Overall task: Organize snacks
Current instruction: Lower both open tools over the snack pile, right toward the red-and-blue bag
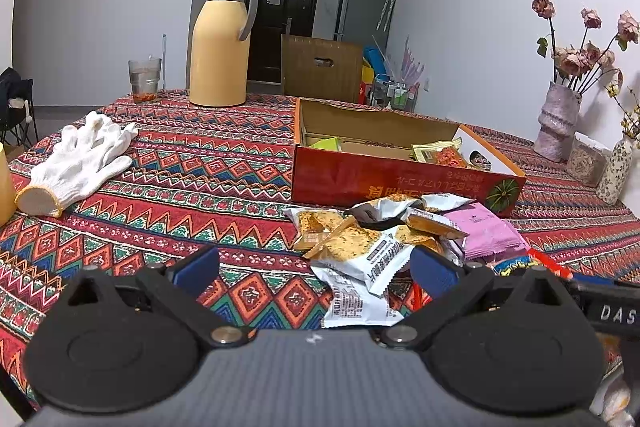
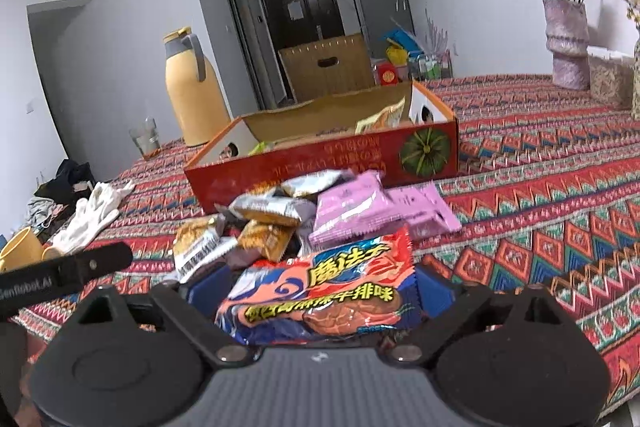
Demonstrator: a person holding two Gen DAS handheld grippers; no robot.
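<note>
Desk (image 1: 168, 163) with patterned cloth carried everything. Open red box (image 1: 400, 183) sat at the far side, a couple of packets already inside. Yellow jug (image 1: 220, 47) and white glove (image 1: 80, 163) stood well off to the left, not involved. Snack pile (image 1: 380, 239) lay just in front of the box's near wall. Orange snack bag (image 2: 324, 299) lay at the near edge of the pile, long axis crosswise, running from one finger to the other of the right tool (image 2: 320, 291). Right tool was spread wide around the bag; pads didn't look pressed on it, so released, not yet gripping. Left tool (image 1: 316, 267) was also released, nothing between its fingers, the pile ahead and slightly right. Right hand was nearer to a pick; box lay straight ahead past the pile.
</note>
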